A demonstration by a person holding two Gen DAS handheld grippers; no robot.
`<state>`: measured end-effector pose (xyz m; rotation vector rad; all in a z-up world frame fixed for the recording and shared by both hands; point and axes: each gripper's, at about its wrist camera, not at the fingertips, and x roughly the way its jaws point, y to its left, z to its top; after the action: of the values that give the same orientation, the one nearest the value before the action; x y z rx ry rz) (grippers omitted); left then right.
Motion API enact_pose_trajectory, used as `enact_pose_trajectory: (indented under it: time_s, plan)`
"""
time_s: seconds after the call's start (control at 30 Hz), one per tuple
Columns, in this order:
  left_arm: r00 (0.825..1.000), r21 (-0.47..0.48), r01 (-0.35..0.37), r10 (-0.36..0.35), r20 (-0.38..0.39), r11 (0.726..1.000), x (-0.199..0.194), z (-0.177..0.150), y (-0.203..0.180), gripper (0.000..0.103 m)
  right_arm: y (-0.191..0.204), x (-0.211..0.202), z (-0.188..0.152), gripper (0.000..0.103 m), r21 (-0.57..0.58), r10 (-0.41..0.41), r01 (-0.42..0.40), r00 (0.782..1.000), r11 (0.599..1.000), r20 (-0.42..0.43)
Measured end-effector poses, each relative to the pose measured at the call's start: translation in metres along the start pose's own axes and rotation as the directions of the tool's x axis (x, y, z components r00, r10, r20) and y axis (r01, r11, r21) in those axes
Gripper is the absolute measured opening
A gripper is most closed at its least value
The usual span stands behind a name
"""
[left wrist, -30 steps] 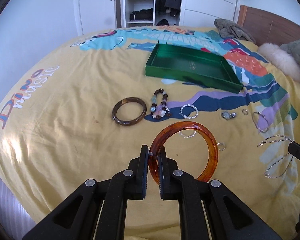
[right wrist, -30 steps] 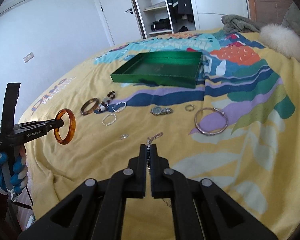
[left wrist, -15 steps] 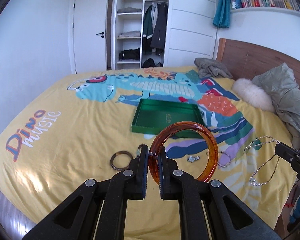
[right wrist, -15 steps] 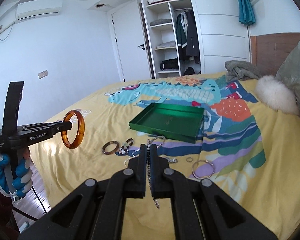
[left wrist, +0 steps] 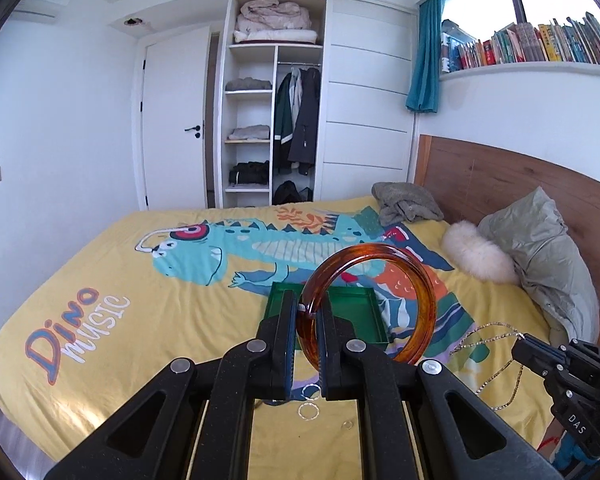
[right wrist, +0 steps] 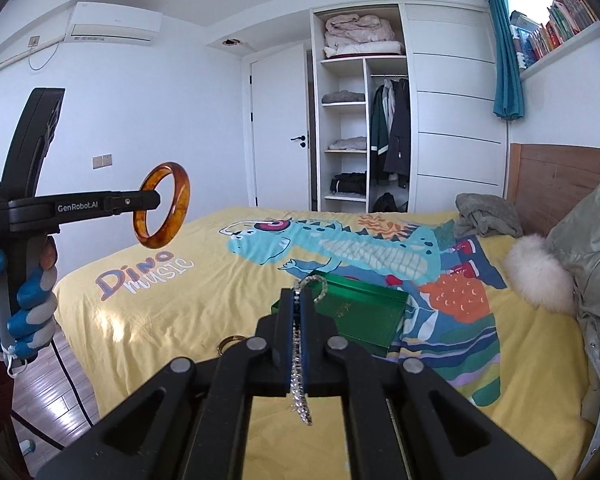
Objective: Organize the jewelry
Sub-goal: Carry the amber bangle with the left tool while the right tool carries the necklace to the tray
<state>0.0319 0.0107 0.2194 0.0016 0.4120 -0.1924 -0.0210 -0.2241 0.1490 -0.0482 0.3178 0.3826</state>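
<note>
Green tray (left wrist: 360,312) lies flat on the yellow bedspread (left wrist: 140,280) at mid-bed, its long axis running left to right. The part of its floor in view holds nothing; the near portion is hidden behind the fingers.

Left gripper (left wrist: 308,312) is clamped on the amber bangle (left wrist: 416,280), gripping its left rim. The bangle stands upright above the bed, its opening facing along the fingers toward the tray.

Right gripper (right wrist: 299,304) is pressed together on a silver chain (right wrist: 300,384). One loop rises above the fingertips and the rest hangs down between the fingers.

Small silver rings (left wrist: 310,402) lie on the bedspread at the near edge. A brown bangle (right wrist: 230,342) lies left of the tray.

A gloved hand (right wrist: 24,304) holds the left gripper's handle.
</note>
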Motion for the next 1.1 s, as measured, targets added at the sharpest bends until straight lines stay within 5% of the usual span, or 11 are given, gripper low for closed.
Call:
enact_pose_trajectory:
  time_s: [0.3, 0.53, 0.8, 1.1]
  plan:
    - [0.989, 0.039, -0.072, 0.066, 0.13, 0.997, -0.046, 0.046, 0.006, 0.009, 0.024, -0.031, 0.043, 0.002, -0.05, 0.01, -0.005, 0.996, 0.999, 0.083]
    - [0.991, 0.048, -0.079, 0.073, 0.109, 0.996, -0.033, 0.076, 0.013, 0.009, 0.024, -0.016, 0.073, 0.002, -0.061, 0.023, -0.018, 0.995, 0.998, 0.092]
    - [0.996, 0.067, -0.091, 0.092, 0.0, 0.994, 0.078, 0.096, 0.015, 0.009, -0.013, 0.054, 0.117, 0.002, -0.044, -0.009, 0.013, 0.996, 0.999, 0.085]
    - [0.972, 0.061, -0.078, 0.089, -0.218, 0.995, 0.277, 0.056, 0.02, 0.009, -0.099, 0.227, 0.097, 0.002, 0.051, -0.068, 0.07, 0.997, 0.996, -0.036]
